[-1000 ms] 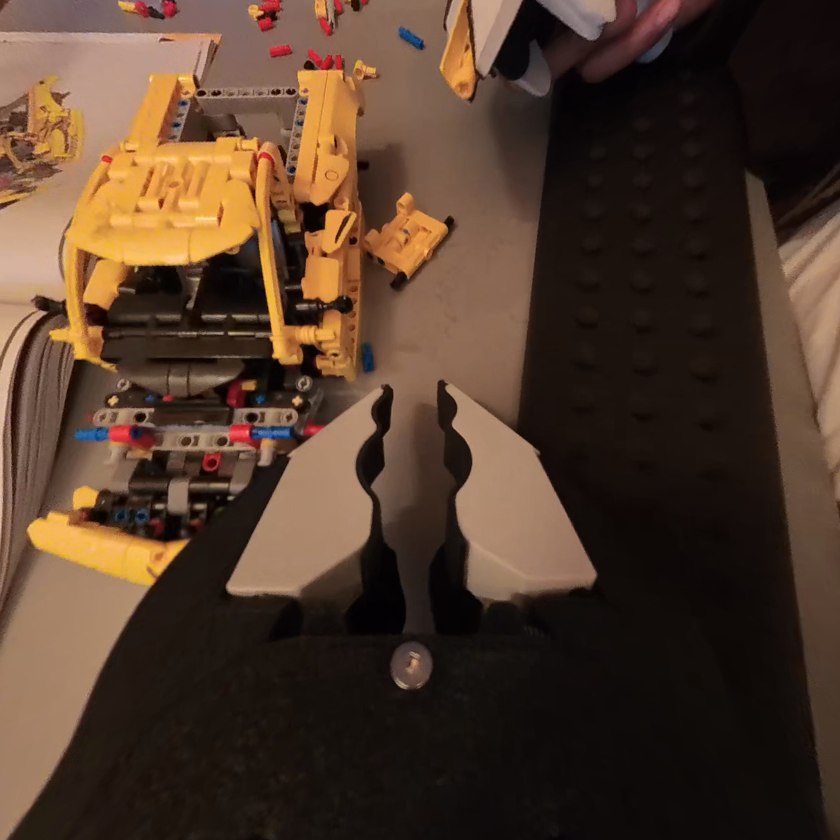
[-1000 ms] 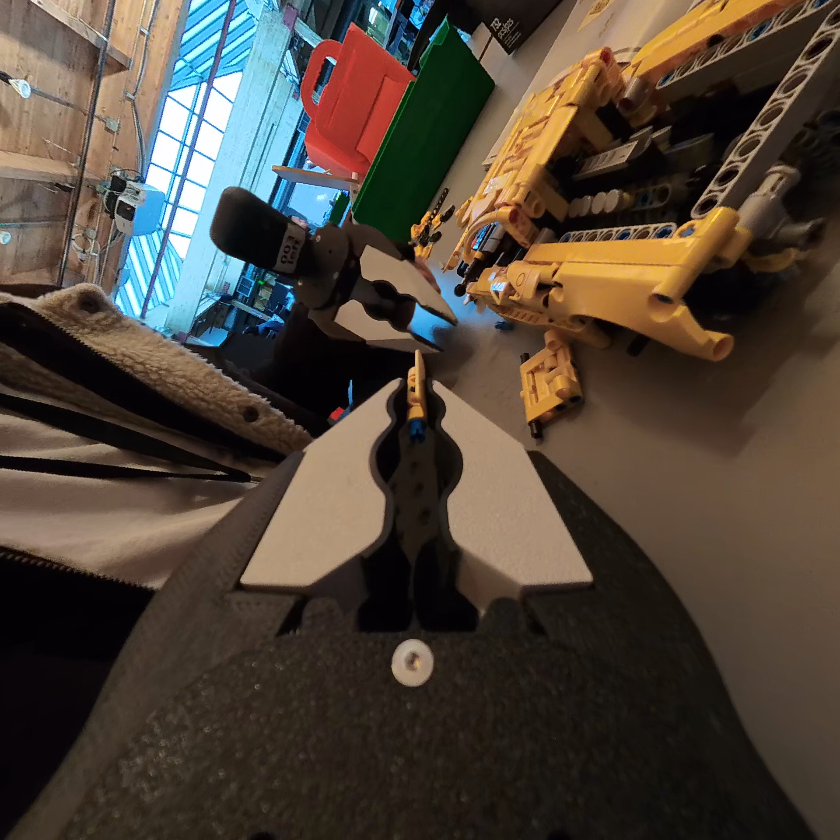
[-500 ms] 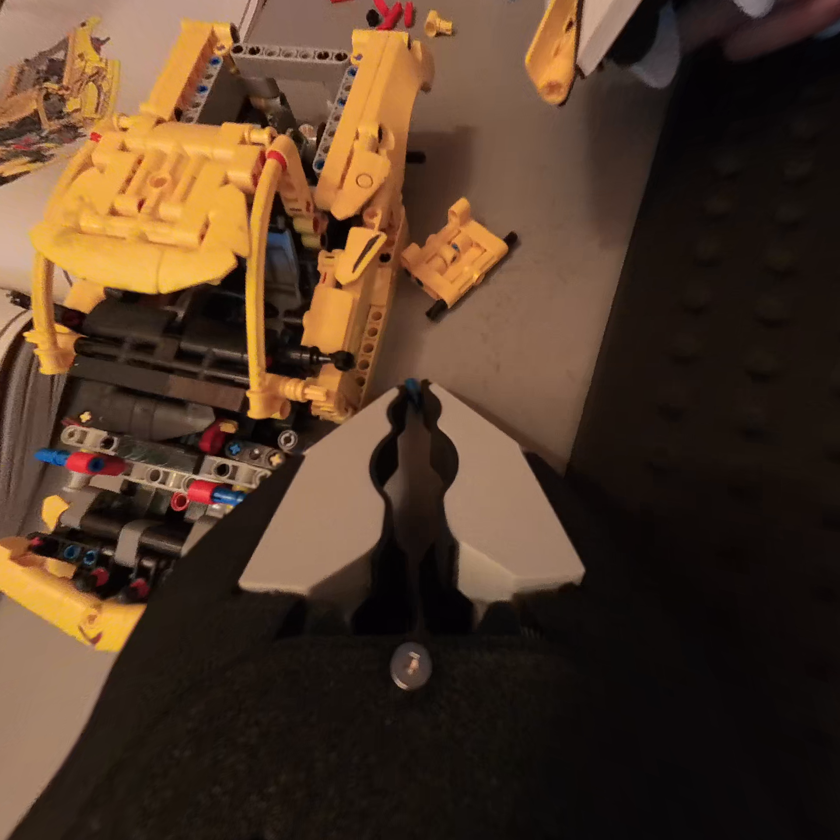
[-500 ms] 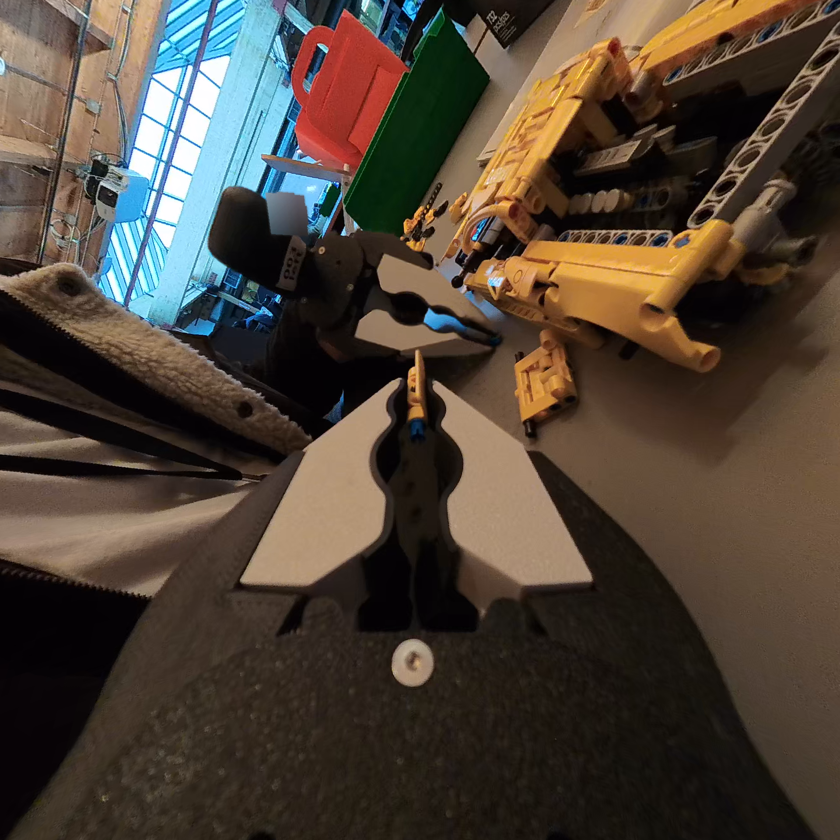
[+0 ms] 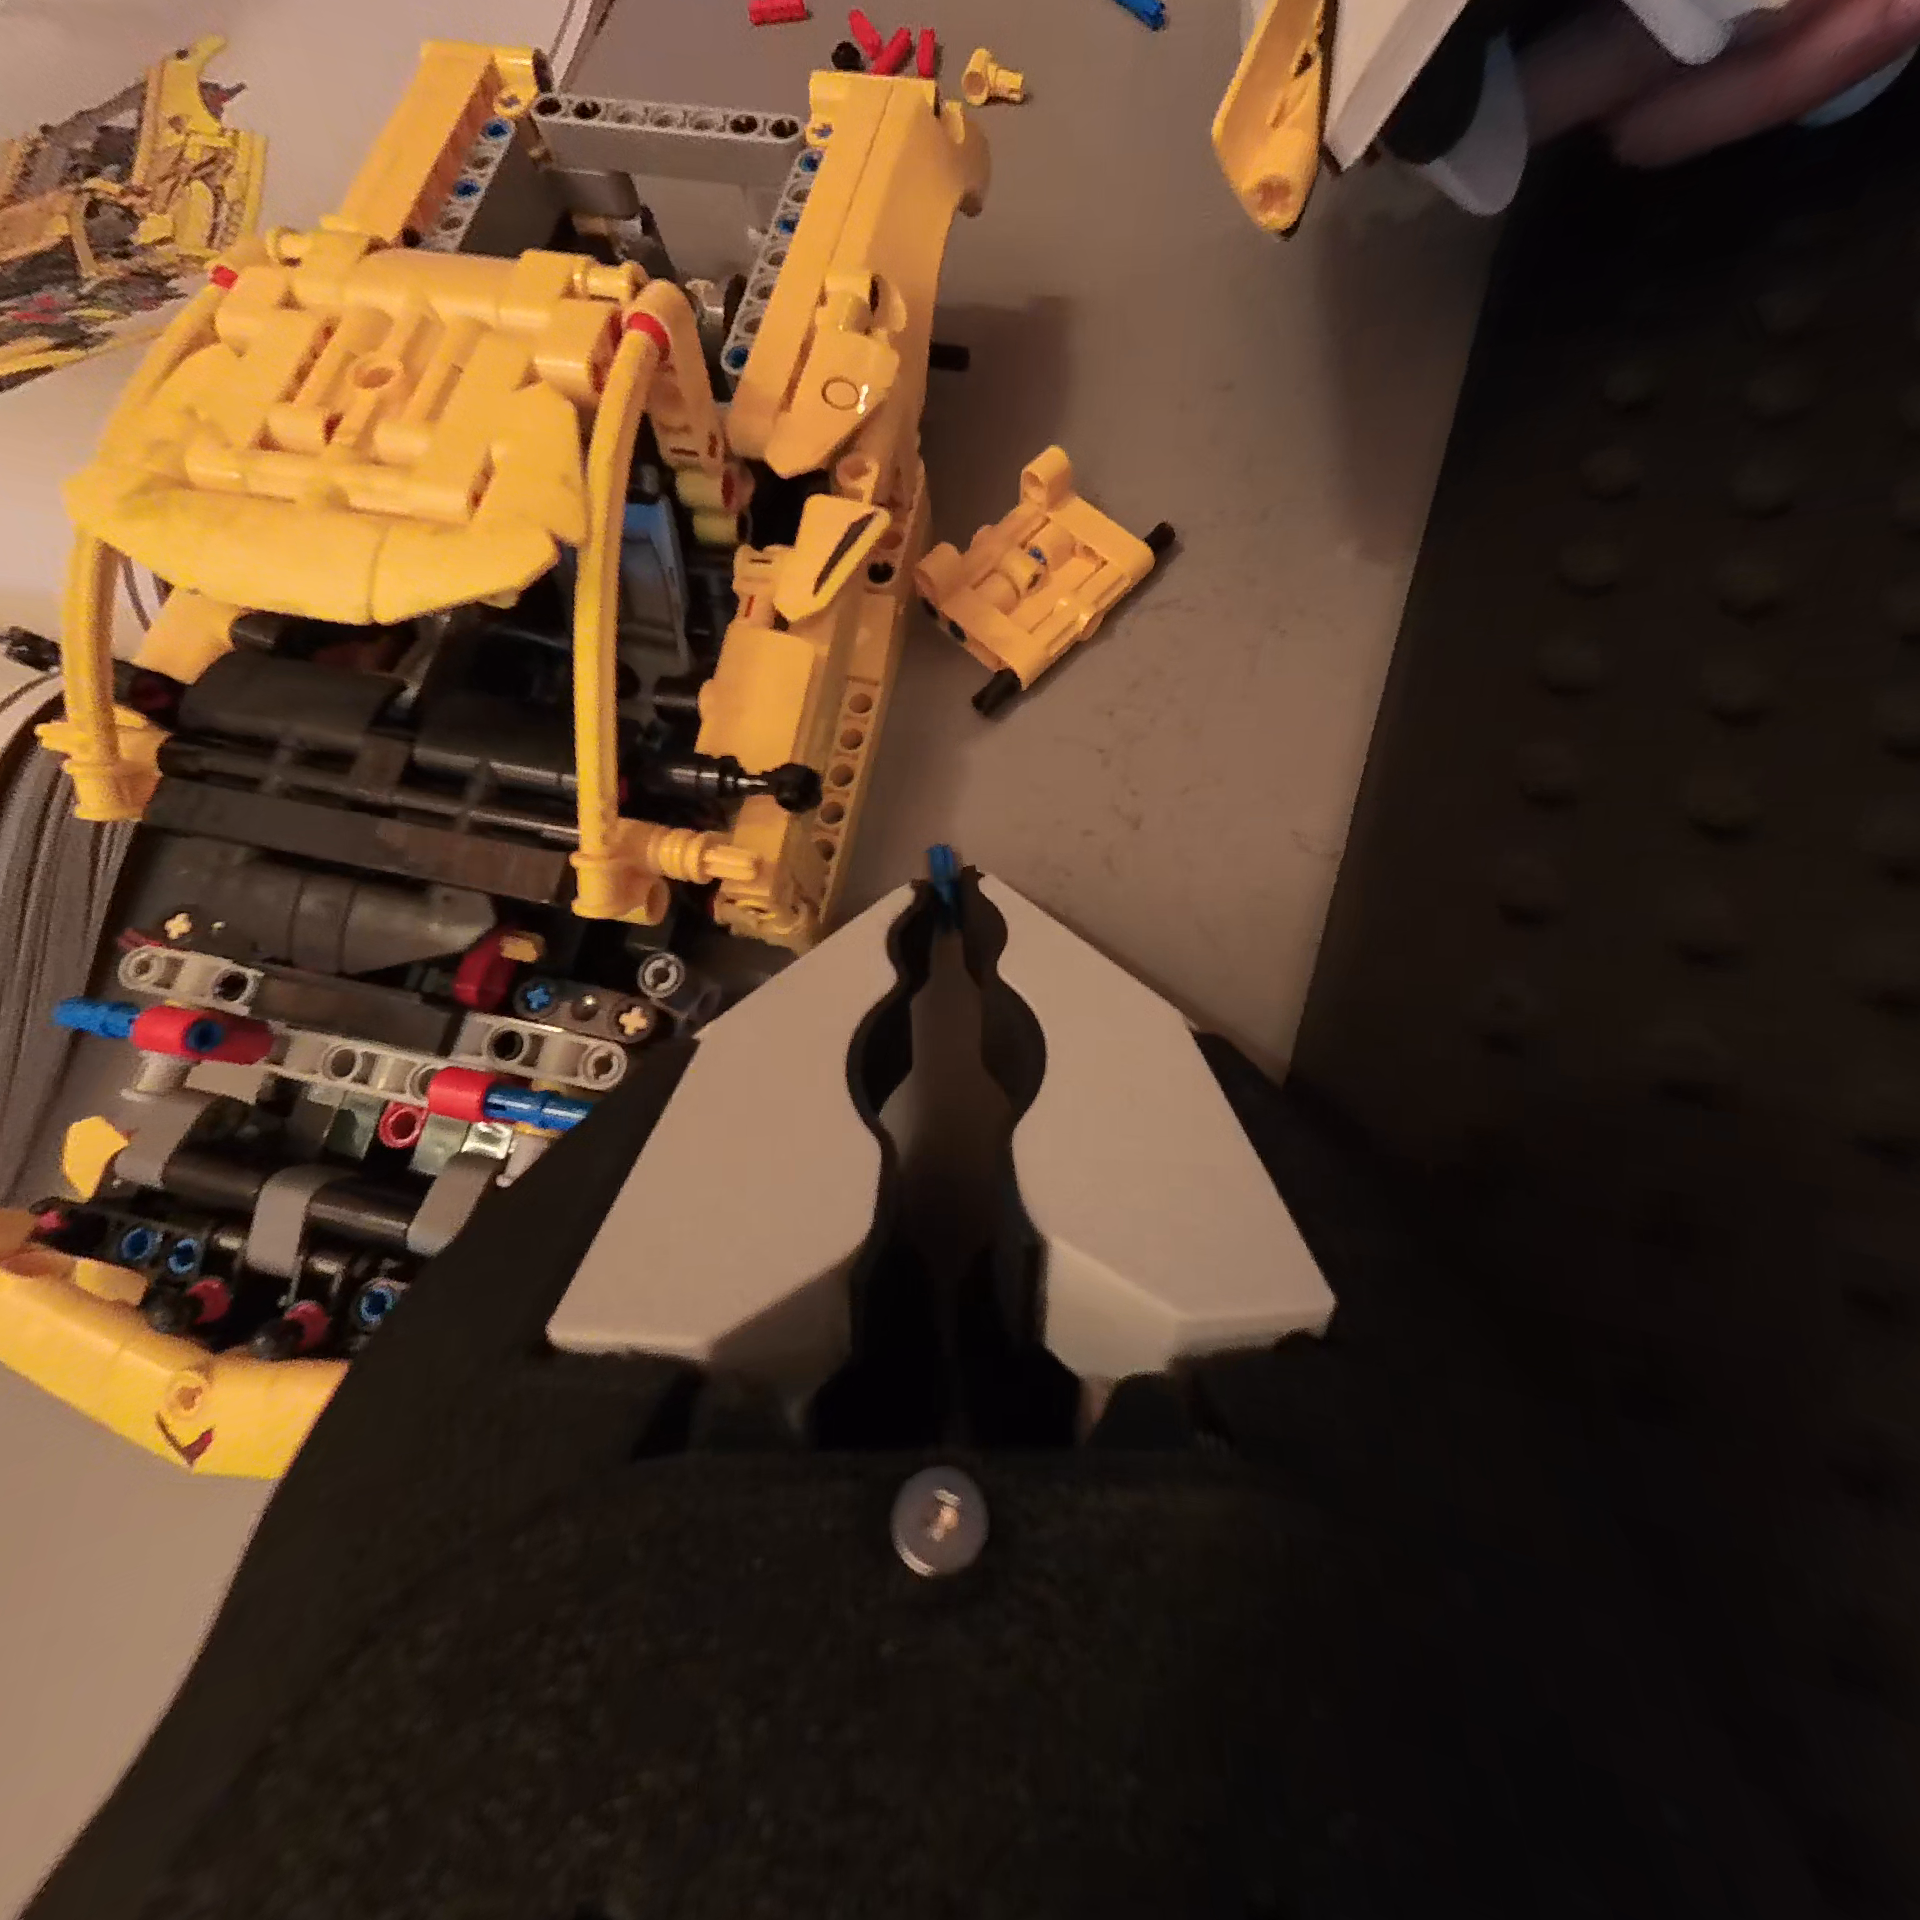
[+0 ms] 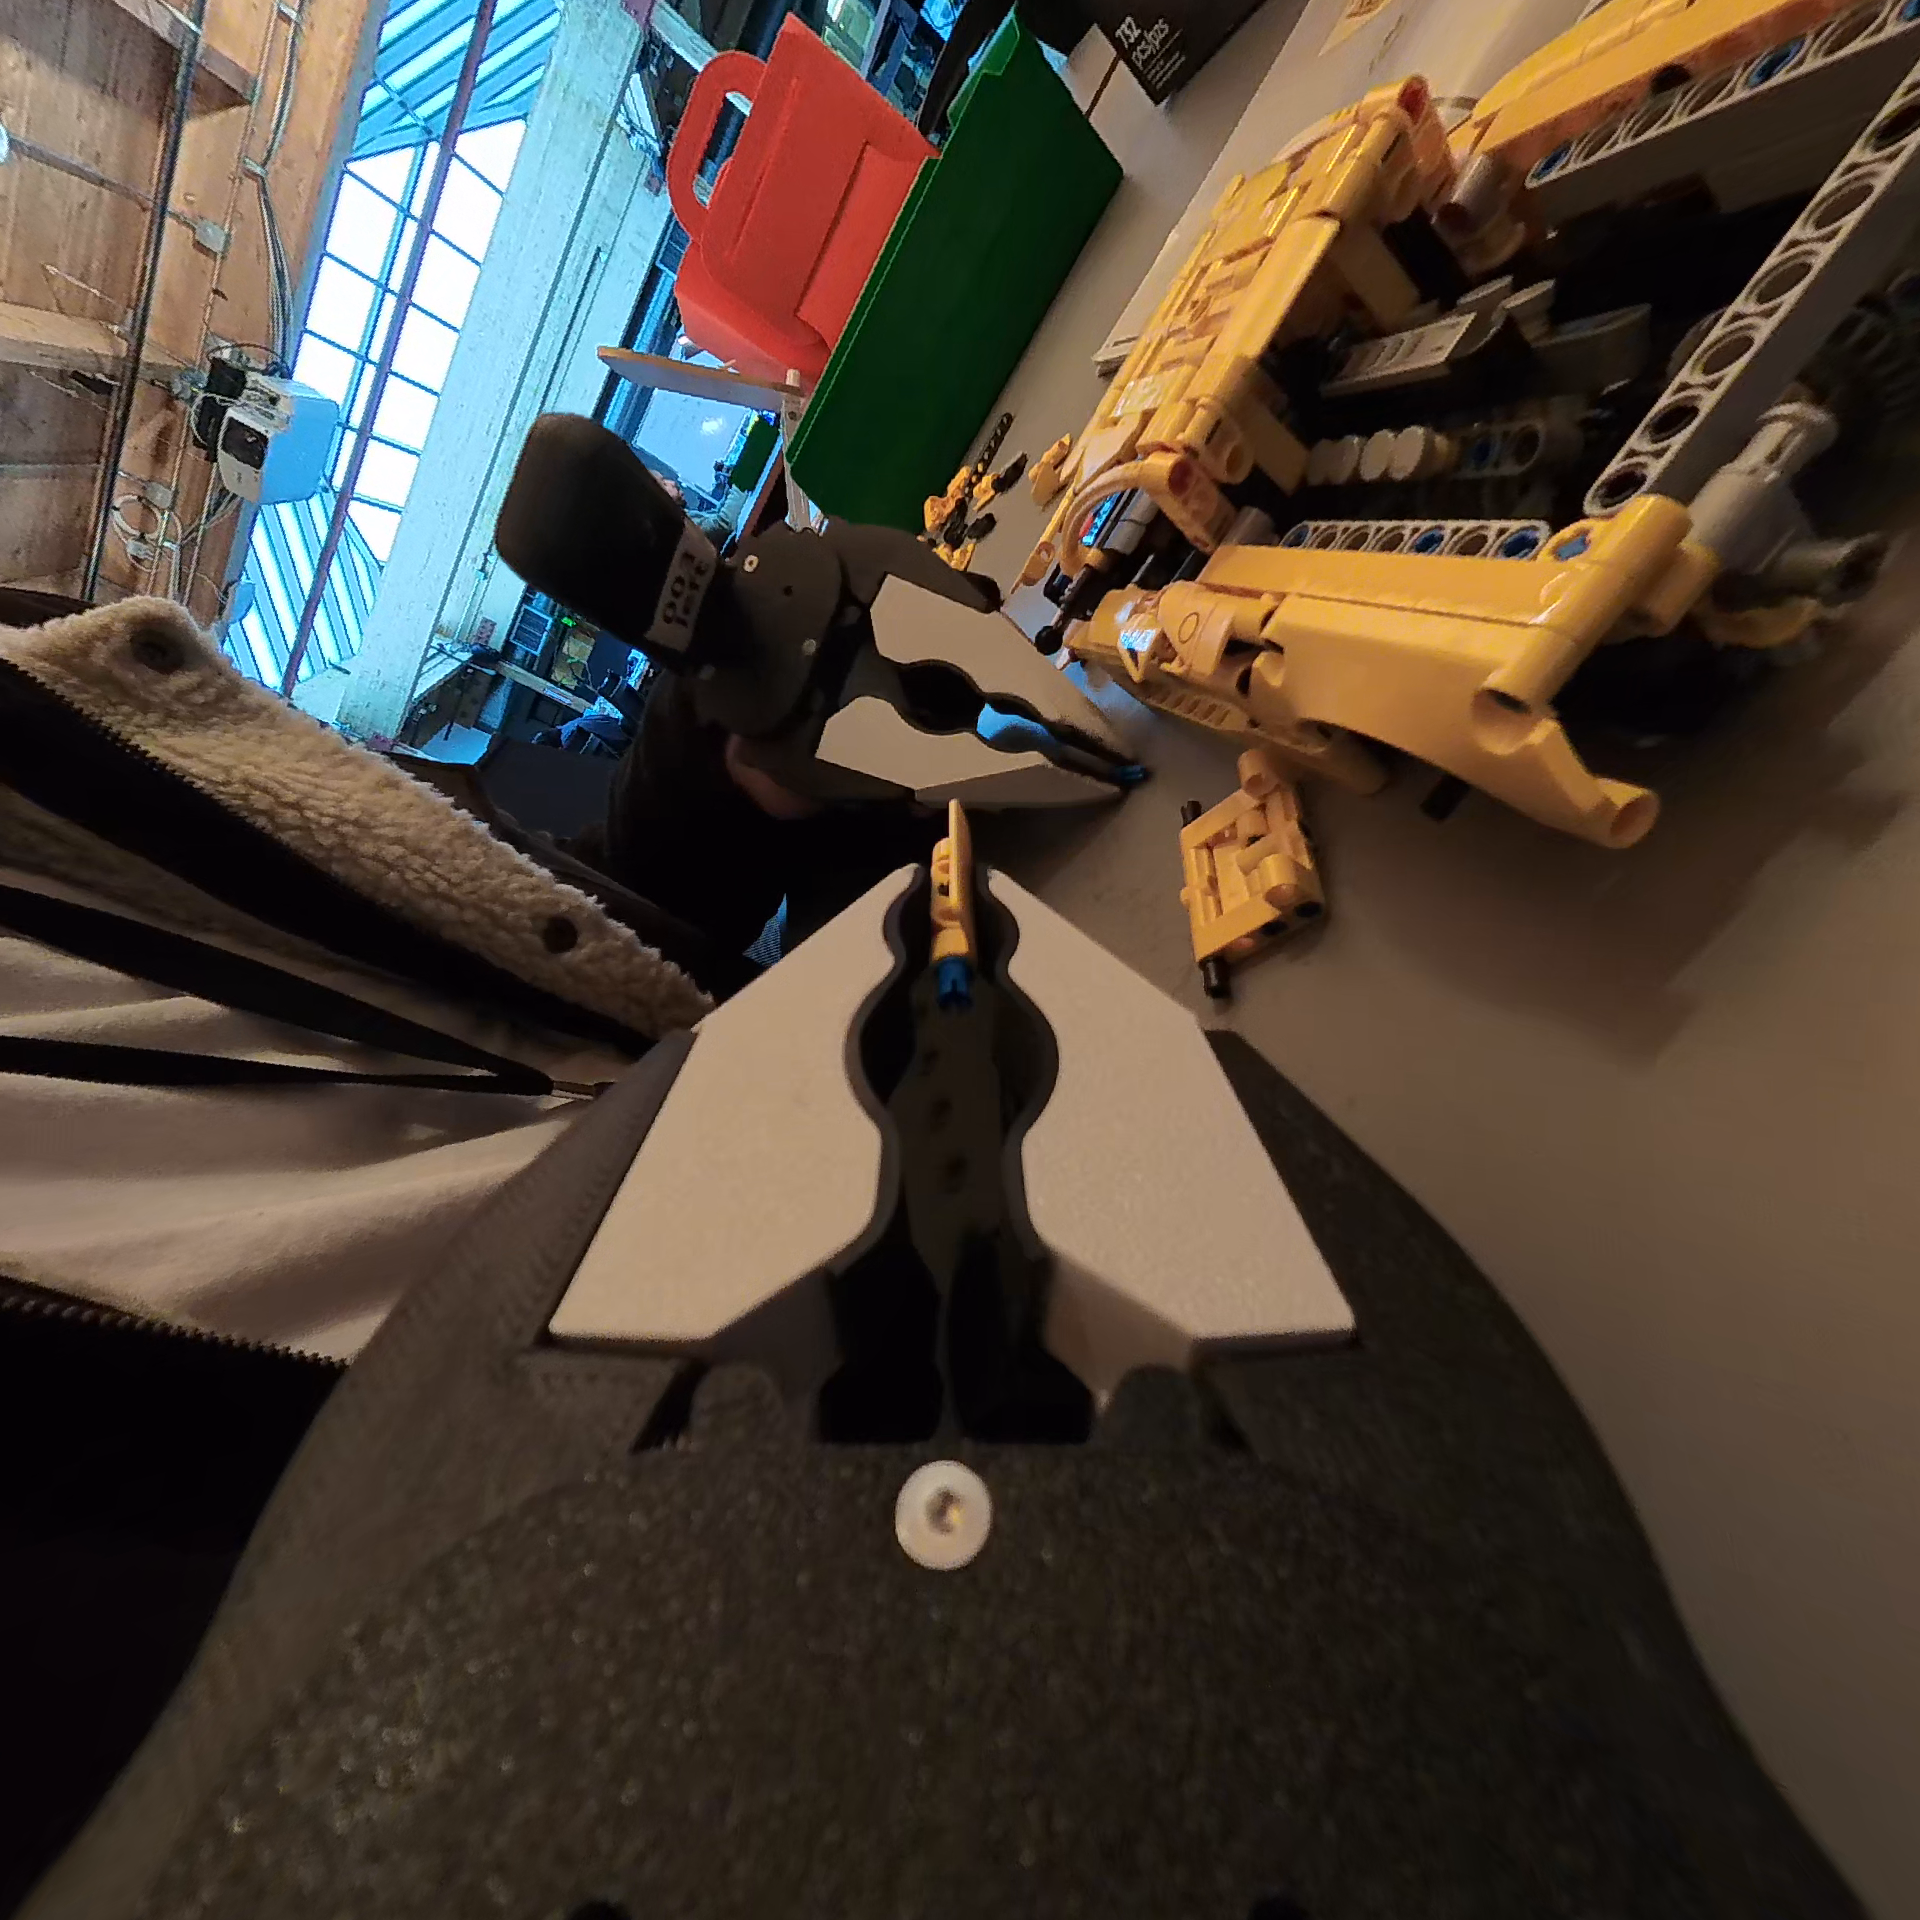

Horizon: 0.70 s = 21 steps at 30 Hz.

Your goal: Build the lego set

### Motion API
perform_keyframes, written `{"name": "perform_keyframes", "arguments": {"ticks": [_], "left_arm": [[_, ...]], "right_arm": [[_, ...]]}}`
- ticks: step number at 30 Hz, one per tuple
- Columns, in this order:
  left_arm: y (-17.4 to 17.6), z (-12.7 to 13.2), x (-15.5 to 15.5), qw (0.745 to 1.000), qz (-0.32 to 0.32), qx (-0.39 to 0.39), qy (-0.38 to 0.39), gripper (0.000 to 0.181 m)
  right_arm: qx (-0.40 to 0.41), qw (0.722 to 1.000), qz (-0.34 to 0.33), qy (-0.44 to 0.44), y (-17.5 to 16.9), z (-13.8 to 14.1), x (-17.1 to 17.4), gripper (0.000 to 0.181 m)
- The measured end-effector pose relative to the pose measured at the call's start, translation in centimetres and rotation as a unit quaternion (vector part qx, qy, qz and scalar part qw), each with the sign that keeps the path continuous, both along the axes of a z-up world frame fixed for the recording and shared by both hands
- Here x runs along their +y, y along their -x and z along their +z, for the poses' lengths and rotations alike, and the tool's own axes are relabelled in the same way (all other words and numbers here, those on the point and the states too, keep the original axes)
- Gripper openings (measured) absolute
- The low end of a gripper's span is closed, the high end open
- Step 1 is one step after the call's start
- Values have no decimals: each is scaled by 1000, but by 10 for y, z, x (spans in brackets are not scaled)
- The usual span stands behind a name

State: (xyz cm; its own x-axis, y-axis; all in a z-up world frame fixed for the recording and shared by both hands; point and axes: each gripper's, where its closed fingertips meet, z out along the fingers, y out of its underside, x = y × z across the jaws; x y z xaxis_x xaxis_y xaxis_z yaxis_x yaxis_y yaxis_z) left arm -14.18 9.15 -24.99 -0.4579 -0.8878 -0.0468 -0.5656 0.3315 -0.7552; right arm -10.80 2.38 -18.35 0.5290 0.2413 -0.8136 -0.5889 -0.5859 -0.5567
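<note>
Pinching a small blue pin point(image 5: 941, 869) at their tips, my left tongs point(image 5: 943, 891) angle down to the worktop point(image 5: 1195, 727) just beside the yellow lego model point(image 5: 499, 582). My right tongs point(image 6: 951, 883) hover level near that worktop's edge, clamped on a thin yellow piece point(image 6: 952, 873) standing on edge.

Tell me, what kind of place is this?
Probably a workshop or maker space in a converted industrial hall, not a home: the right wrist view shows tall gridded windows, a rough wooden-plank wall, and a grey worktable bearing a half-built yellow brick bulldozer model.
</note>
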Motion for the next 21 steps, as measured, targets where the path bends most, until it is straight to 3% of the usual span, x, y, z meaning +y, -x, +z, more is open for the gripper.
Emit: {"name": "perform_keyframes", "arguments": {"ticks": [5,8,10,13,21], "left_arm": [[3,4,-2,1000,-14,4,-8,6],[3,53,-27,991,-69,-108,42,4],[5,67,-38,984,-93,-141,58,4],[7,63,-45,981,-114,-149,40,4],[11,60,-43,983,-115,-132,53,4]], "right_arm": [[-2,1000,0,1,1,0,1,6],[2,1000,6,3,6,1,9,6],[0,1000,21,14,14,-2,16,6],[38,997,59,17,33,2,22,6],[21,996,82,41,43,-6,25,6]]}}
